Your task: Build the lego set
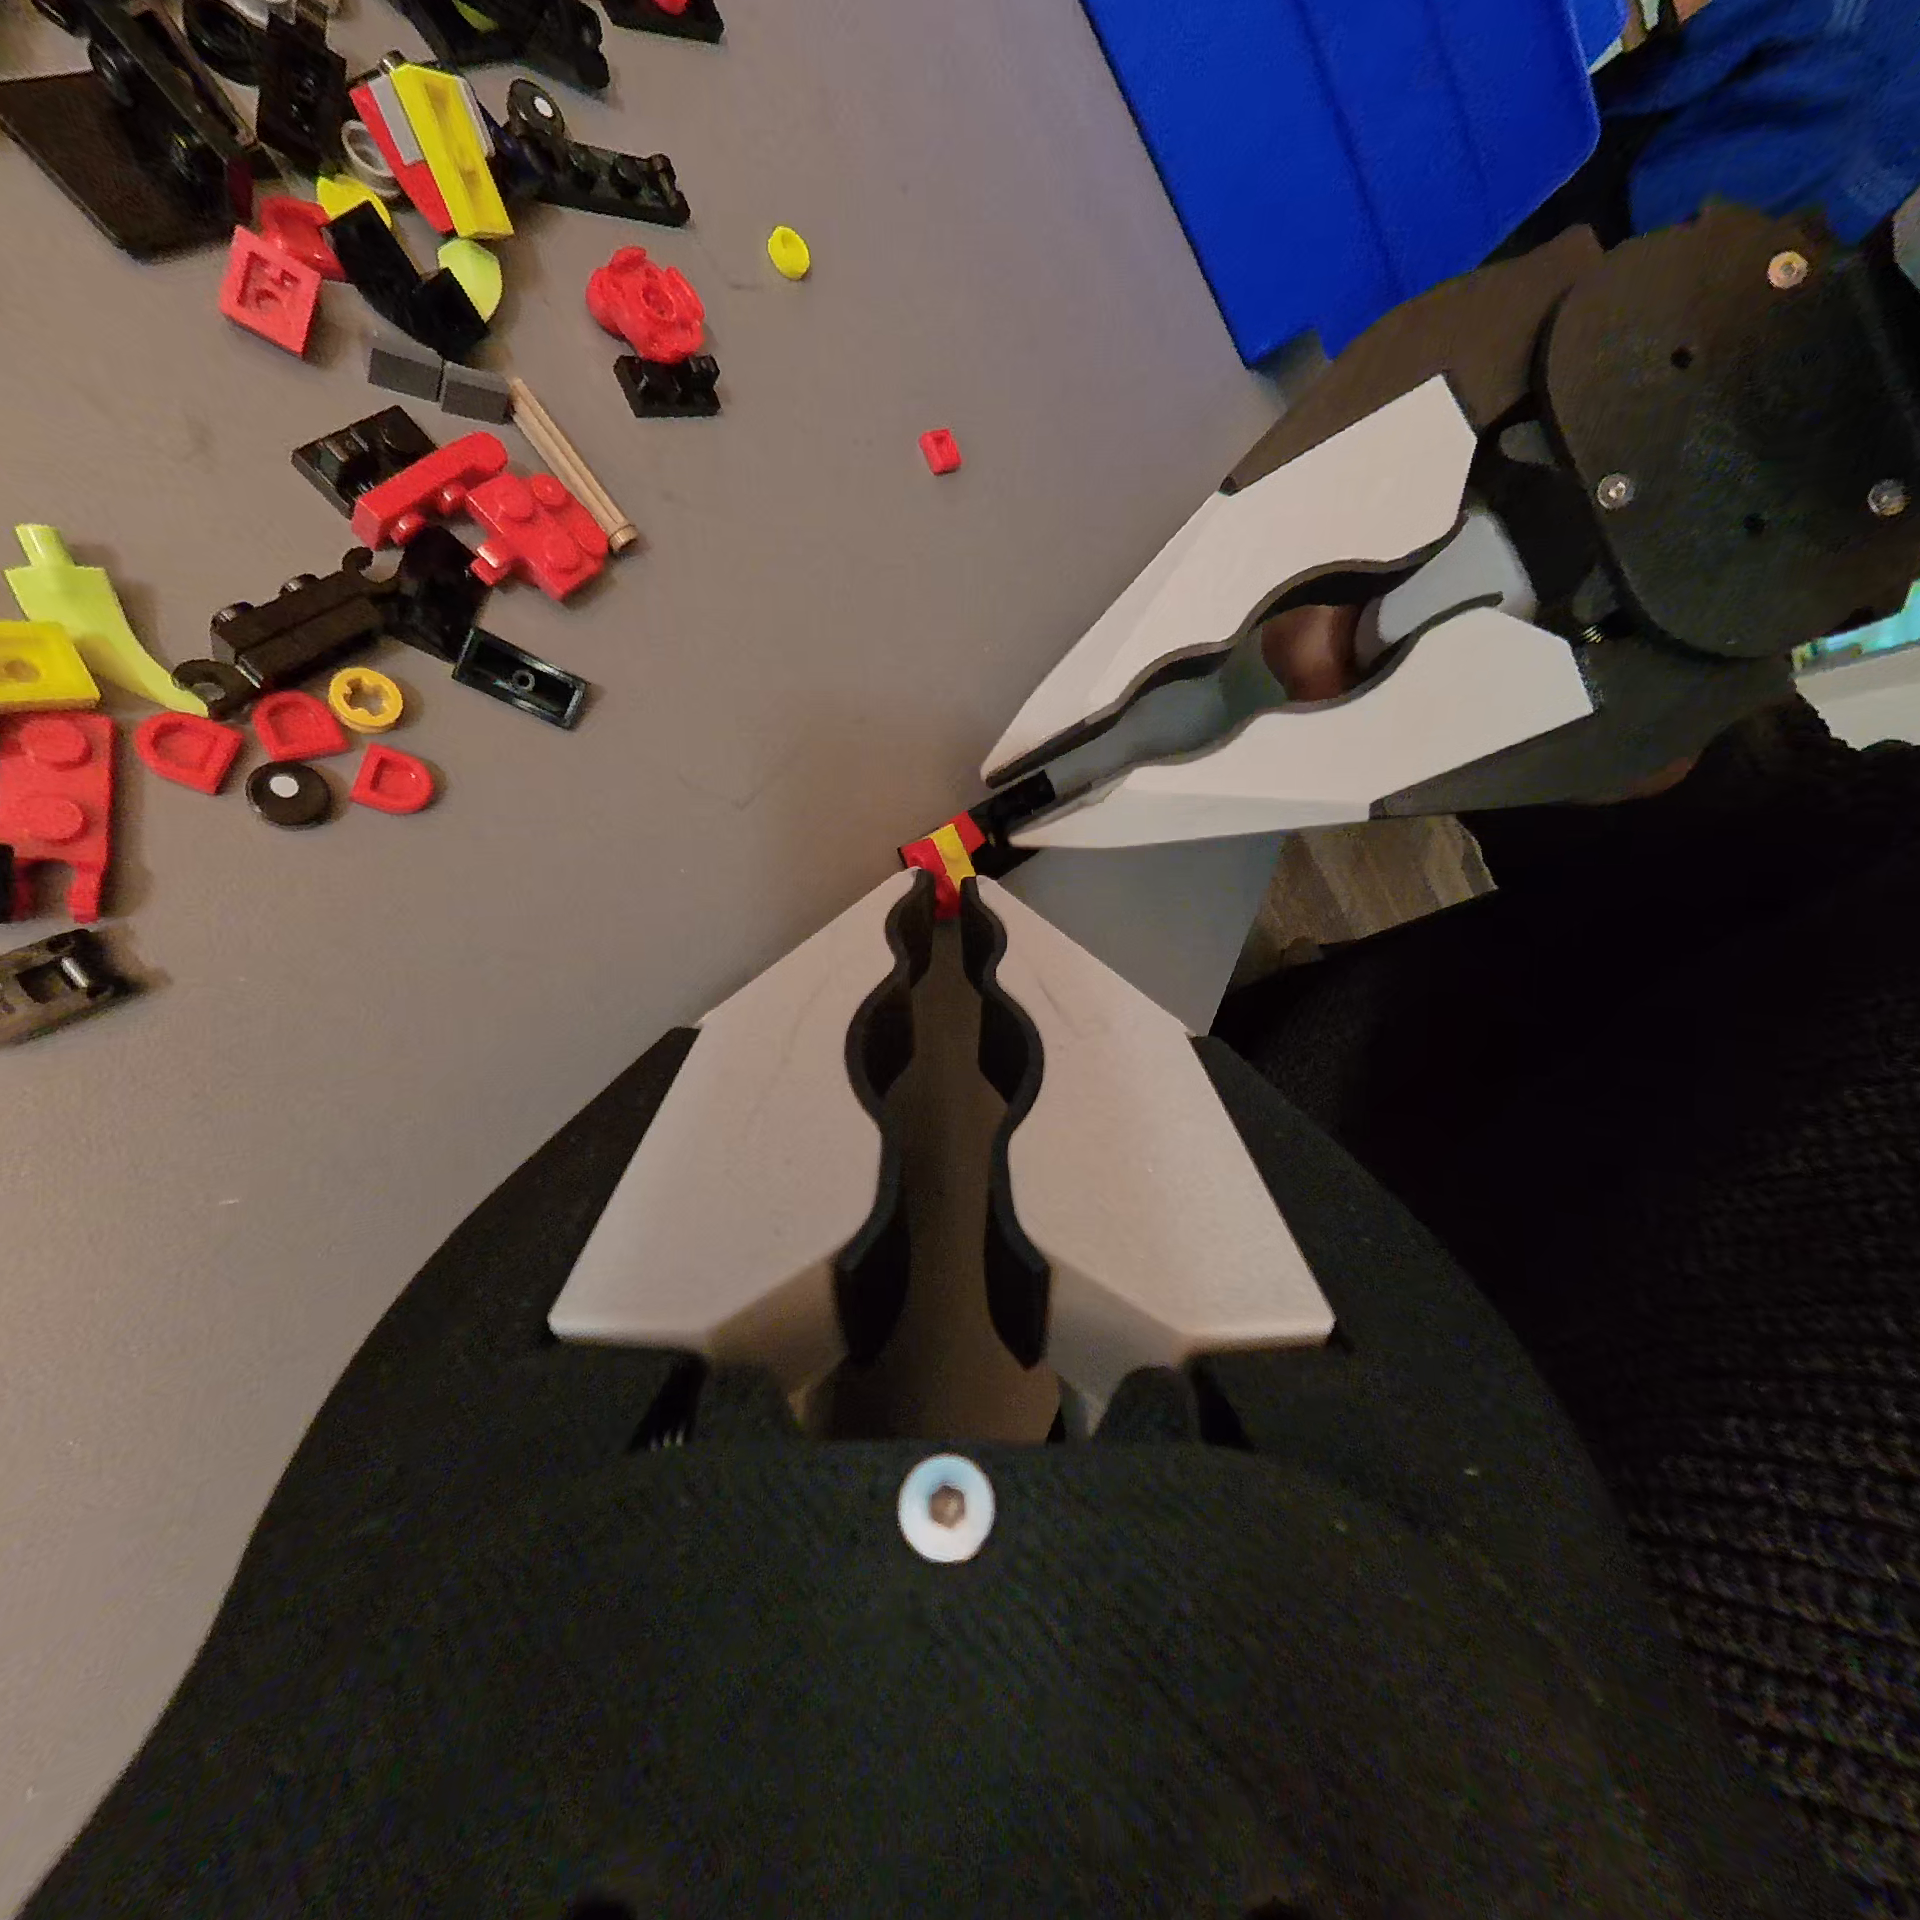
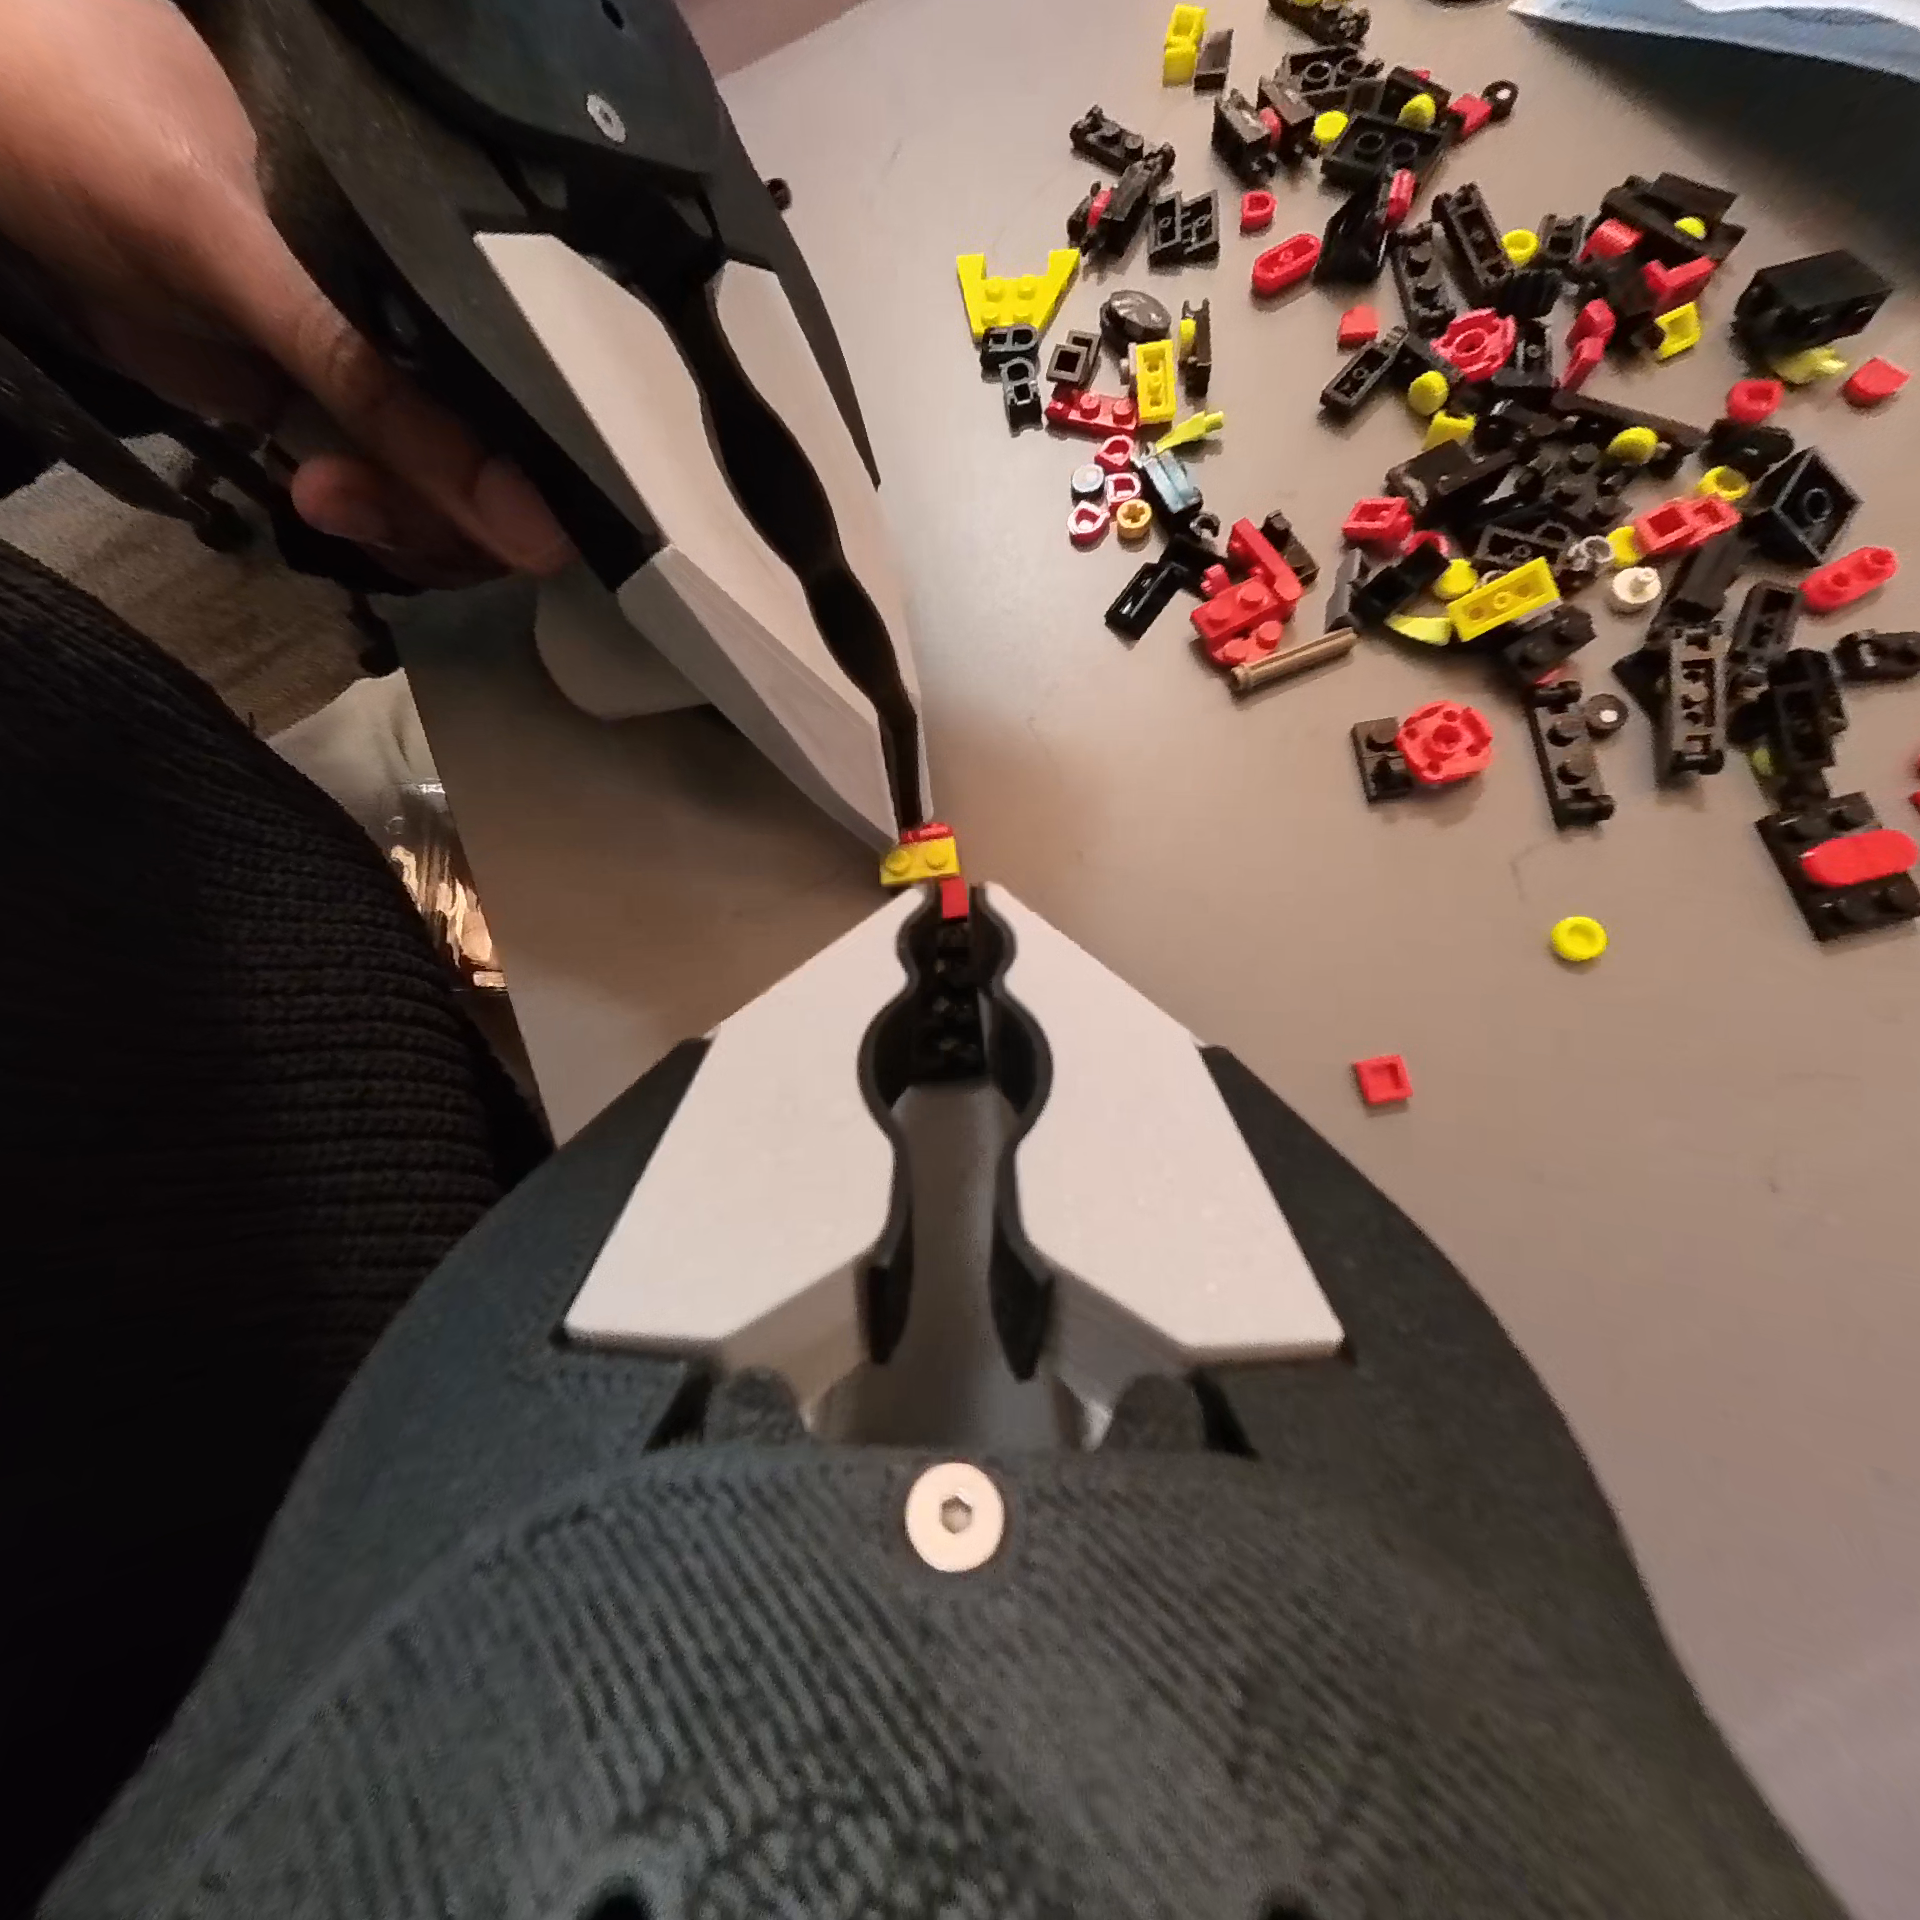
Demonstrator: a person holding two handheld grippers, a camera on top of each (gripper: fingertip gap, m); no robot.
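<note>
Left gripper (image 1: 943, 891) pinching small red-and-yellow plastic brick stack (image 1: 943, 847), right gripper (image 2: 954, 902) pinching long black studded plate (image 2: 956, 997) (red-tipped), 2 tips meeting above grey table (image 2: 1351, 1351).

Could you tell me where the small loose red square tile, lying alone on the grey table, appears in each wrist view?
Left wrist view: the red square tile lies above centre, right of the piece pile, up-left of where the grippers meet.
Right wrist view: it lies right of centre, below the pile, beside this gripper's right finger.
Shared landmark: the lone yellow round piece near it.
</note>
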